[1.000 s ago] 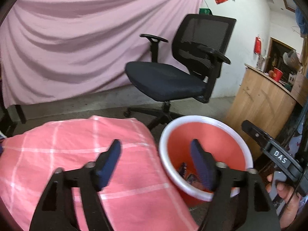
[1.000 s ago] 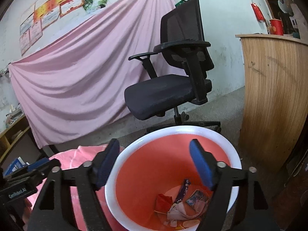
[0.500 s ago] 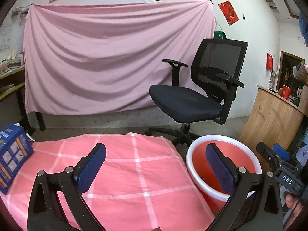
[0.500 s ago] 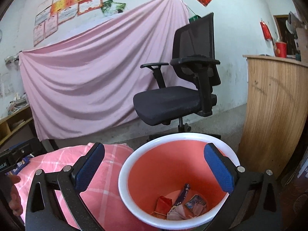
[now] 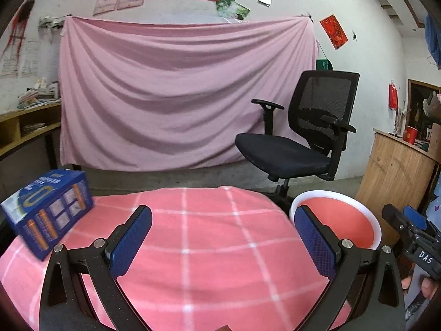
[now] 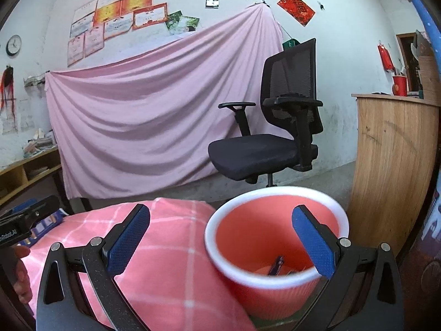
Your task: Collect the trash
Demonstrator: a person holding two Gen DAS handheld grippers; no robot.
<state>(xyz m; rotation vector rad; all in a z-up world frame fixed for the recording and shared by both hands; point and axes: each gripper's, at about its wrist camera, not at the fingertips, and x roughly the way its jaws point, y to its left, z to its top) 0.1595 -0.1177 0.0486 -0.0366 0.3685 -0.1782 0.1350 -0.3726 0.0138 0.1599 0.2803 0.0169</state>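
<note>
We hold the left tool [image 5: 223, 237] above the surface [image 5: 209, 270], which is covered with a pink checked cloth. Its two blue pads stand wide apart and there is nothing between them. At about 9 o'clock in the left view, a blue box [image 5: 49, 209] stands tilted on the edge of the cloth.

The right tool [image 6: 220, 237] is also spread wide and holds nothing. In the right view, its left finger [image 6: 129, 237] is over the cloth and its right finger [image 6: 314, 242] is over the mouth of the red bin [image 6: 275, 284]. The bin has a white rim and stands just beside the surface, at about 5 o'clock in this view. In the left view the same bin appears at 3 o'clock, partly behind the right finger of the left tool.

Inside the bin we see the trash [image 6: 278, 266]: a few small pieces lying at the bottom, blurred, so we cannot tell what they are.

Behind, a black office chair [image 6: 264, 149] stands in front of a pink curtain [image 6: 143, 115]. A wooden counter [image 6: 394, 160] is at 3 o'clock in the right view.
</note>
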